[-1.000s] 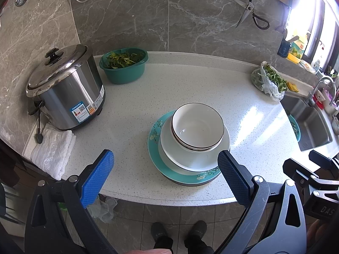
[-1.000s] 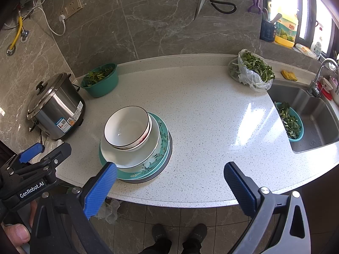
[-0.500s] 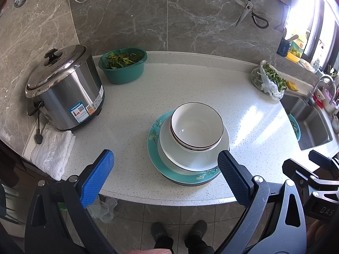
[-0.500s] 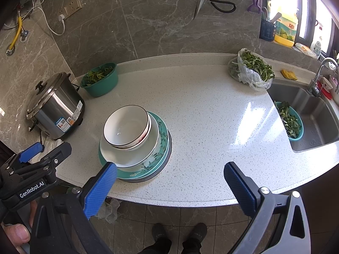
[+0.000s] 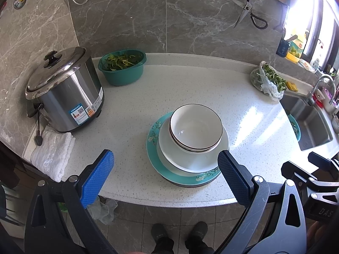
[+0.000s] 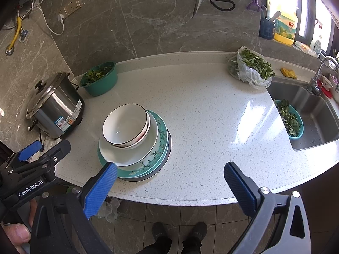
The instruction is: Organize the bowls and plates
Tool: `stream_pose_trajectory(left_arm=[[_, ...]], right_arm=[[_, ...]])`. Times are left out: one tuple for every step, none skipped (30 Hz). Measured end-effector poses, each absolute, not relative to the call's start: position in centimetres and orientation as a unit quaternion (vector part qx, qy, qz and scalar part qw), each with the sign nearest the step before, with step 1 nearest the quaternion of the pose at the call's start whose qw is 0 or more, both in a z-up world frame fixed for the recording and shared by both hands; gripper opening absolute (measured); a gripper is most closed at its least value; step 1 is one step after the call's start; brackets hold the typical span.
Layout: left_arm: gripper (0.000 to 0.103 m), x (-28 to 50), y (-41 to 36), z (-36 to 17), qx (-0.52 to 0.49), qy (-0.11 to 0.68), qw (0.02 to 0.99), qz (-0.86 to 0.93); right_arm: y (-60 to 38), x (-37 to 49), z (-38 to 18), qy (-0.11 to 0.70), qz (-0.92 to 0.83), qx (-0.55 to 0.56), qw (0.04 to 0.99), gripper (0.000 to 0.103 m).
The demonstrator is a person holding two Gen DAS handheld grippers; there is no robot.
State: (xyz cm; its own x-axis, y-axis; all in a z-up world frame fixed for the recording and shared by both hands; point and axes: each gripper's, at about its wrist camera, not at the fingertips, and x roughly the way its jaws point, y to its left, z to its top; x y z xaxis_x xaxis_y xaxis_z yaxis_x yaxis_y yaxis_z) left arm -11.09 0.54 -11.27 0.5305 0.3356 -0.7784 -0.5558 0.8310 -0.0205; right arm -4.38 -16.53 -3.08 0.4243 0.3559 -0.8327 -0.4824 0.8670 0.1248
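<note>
One stack stands near the front edge of the white counter [image 5: 169,89]. At the bottom is a teal floral plate [image 5: 157,158] [image 6: 163,146], on it a white plate [image 5: 169,154] [image 6: 118,156], and on top nested white bowls with dark rims [image 5: 196,130] [image 6: 125,124]. My left gripper [image 5: 165,176] is open and empty, held in front of and above the stack. My right gripper [image 6: 169,185] is open and empty, to the right of the stack over the counter's front edge.
A steel rice cooker [image 5: 65,93] and a folded white towel [image 5: 53,154] sit at the left. A teal basin of greens [image 5: 122,68] stands at the back. A bag of greens [image 6: 250,67] and a sink [image 6: 313,114] with a teal basket are at the right.
Both grippers have hardly moved; the views drift very slightly. The stack stays as it was.
</note>
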Motion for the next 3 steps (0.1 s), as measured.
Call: stream_pose_trajectory(left_arm=[[0.1, -11.03, 0.59, -11.27, -0.135, 0.41, 0.865, 0.256], [0.1, -11.0, 0.63, -11.27, -0.135, 0.41, 0.865, 0.255], [0.1, -10.95, 0.69, -11.26, -0.134, 0.41, 0.866, 0.254]], right_arm=[[-16.59, -4.44, -3.1, 0.476, 0.249, -0.066, 0.841, 0.103], [-16.61, -4.46, -3.12, 0.475, 0.249, -0.066, 0.841, 0.103], [-16.62, -4.41, -3.17, 0.475, 0.249, -0.066, 0.841, 0.103]])
